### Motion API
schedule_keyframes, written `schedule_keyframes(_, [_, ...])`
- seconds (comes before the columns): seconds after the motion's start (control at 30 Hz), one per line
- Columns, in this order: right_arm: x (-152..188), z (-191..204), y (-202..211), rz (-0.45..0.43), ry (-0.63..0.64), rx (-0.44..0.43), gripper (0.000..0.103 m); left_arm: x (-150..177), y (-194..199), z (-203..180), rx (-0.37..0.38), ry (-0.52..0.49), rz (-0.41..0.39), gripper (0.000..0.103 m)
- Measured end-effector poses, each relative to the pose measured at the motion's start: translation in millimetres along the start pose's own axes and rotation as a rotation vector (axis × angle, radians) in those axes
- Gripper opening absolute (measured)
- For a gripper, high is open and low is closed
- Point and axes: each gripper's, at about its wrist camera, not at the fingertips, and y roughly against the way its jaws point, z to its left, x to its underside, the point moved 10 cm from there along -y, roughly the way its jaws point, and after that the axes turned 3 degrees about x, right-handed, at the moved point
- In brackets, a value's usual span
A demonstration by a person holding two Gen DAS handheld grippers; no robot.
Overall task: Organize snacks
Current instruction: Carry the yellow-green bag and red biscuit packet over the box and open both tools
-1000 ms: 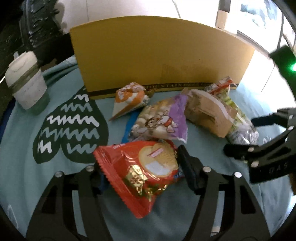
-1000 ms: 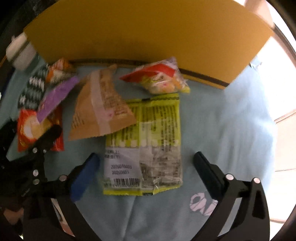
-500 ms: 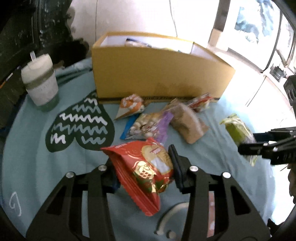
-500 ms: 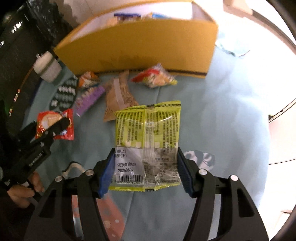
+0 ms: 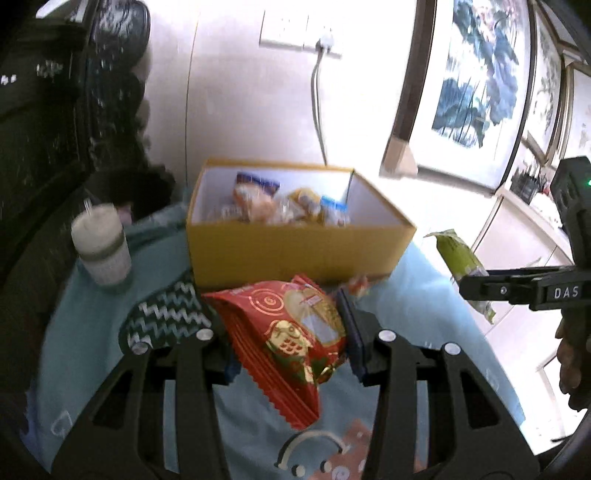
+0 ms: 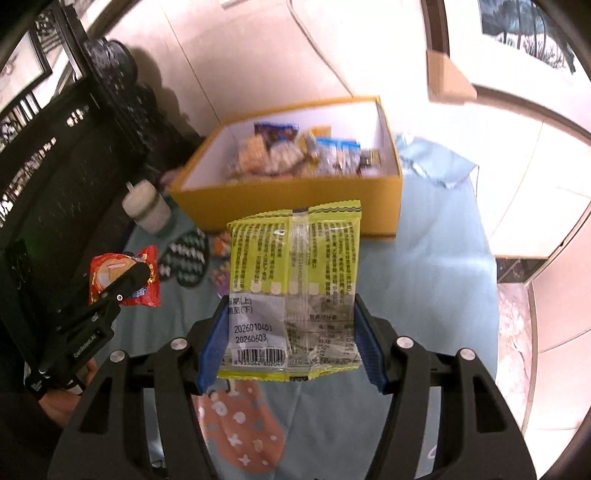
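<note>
between the left gripper pads, a red snack packet is pinched; the right gripper clamps a green packet (both raised), apparently for dropping into the yellow box ahead.

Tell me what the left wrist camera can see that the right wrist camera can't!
Only the left wrist view shows the wall socket with its cable and the blue painting. Only the right wrist view shows the green packet's barcode and the printed dates. Both show the yellow box with snacks inside, the white cup, the red packet in the left tool and the green packet in the right tool.
</note>
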Motion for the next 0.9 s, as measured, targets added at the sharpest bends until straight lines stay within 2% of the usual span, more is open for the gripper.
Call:
schedule_keyframes(0.23, [-51,-1,31,-0.1,-0.001,-0.006,0.063,-61,13,2,-0.008,0.014,-0.09,0.045])
schedule_keyframes(0.47, [-100,0,50,-0.165,0.027,0.008,0.063,-111,6,-7,-0.046,-0.022,-0.096,0.045])
schedule_keyframes(0.57, [-115,6,53,-0.182,0.048,0.014,0.063,-123,-2,-4,-0.05,-0.009,-0.084,0.045])
schedule_keyframes(0.9, [-159,15,38,-0.203,0.089,0.032,0.063,-168,-34,-1,-0.062,-0.036,-0.095,0.045])
